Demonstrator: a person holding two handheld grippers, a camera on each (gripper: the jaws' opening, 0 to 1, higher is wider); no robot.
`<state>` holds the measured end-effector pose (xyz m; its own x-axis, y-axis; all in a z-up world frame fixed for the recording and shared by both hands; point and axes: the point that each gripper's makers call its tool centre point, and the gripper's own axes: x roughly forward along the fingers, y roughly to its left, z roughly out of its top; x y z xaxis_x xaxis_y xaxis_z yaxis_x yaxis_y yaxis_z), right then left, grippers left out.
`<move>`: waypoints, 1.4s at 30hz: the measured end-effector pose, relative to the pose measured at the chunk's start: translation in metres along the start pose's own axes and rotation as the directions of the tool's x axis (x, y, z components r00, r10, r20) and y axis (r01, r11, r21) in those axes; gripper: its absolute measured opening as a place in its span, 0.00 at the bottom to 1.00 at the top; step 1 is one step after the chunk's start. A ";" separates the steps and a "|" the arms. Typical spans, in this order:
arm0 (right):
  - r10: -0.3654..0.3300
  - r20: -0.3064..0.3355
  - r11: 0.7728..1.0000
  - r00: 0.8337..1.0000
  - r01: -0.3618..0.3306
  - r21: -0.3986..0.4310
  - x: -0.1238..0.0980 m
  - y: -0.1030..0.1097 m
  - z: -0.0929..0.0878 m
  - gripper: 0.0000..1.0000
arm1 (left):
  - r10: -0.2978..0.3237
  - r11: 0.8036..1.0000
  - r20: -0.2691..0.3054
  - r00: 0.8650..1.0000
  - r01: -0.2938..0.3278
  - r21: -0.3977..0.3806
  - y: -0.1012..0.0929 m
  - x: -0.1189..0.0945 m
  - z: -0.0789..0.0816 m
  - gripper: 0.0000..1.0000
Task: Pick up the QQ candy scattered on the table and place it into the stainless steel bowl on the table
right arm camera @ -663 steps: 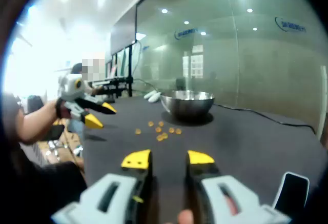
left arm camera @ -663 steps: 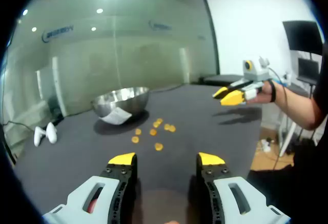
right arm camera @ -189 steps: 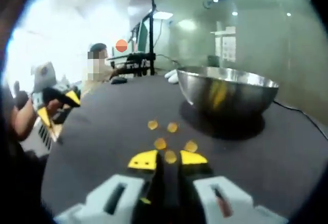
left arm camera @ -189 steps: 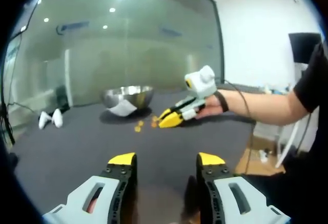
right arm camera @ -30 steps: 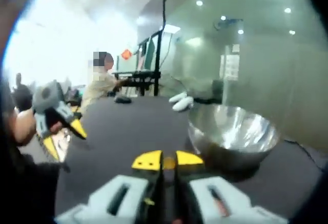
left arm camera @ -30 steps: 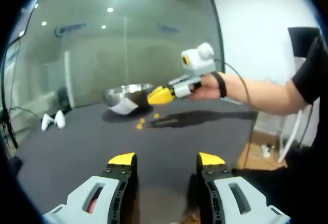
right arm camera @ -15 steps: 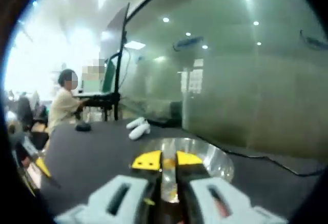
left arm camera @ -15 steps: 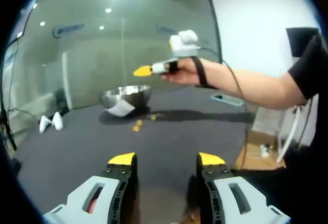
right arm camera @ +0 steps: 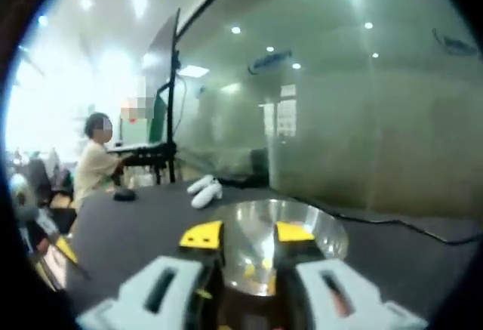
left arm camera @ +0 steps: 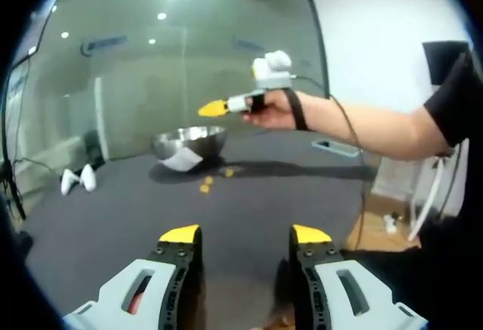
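Jaws of the right gripper (right arm camera: 247,233) stand parted above the bowl (right arm camera: 321,232), with nothing between them; yellow candy (right arm camera: 252,269) lies in the bowl just below and between the tips. The left gripper view shows the same gripper held high over the bowl (left arm camera: 190,141), though there its tips are too small to tell how they stand. Jaws of the left gripper (left arm camera: 245,233) are wide apart and empty, hanging well back from the work over the dark table (left arm camera: 136,209).

A few candies (left arm camera: 204,188) lie loose on the table, just in front of the bowl and beside a white slip of paper (left arm camera: 179,161) that leans at its foot, far ahead of the left jaws.

My judgement is that one drop is done and more pickups remain. The risks from here:

- The candies are small and flat, so jaws that close slightly off centre may flick one across the table instead of gripping it.
- They lie close to the bowl's foot, so a low approach from the right could nudge the bowl or the paper.
- A light bowl on a smooth table may slide or rock if a jaw clips its rim on the way down.
- Releasing from this height could let a candy bounce off the steel and out again.

White objects (right arm camera: 204,189) lie beyond the bowl, well clear of the jaws.
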<state>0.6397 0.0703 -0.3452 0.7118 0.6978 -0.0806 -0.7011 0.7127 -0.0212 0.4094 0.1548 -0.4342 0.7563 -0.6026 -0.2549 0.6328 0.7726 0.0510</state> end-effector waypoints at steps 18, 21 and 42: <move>0.237 -0.038 0.970 0.971 -0.239 -0.055 -0.026 0.032 -0.034 0.27 | 0.021 1.000 -0.003 1.000 -0.021 -0.014 0.003 0.002 0.002 0.47; 0.293 -0.109 0.954 0.950 -0.298 -0.036 -0.039 0.052 -0.060 0.28 | 0.029 0.999 -0.001 1.000 -0.029 -0.019 0.004 0.003 0.002 0.48; 0.327 -0.288 0.925 0.900 -0.367 -0.097 -0.018 0.087 -0.124 0.28 | 0.033 0.999 -0.013 0.999 -0.033 -0.004 0.002 0.003 0.000 0.48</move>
<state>0.5611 0.1110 -0.4693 0.3990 0.8405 -0.3666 -0.9141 0.3962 -0.0866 0.4128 0.1542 -0.4346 0.7743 -0.5745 -0.2653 0.6072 0.7926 0.0557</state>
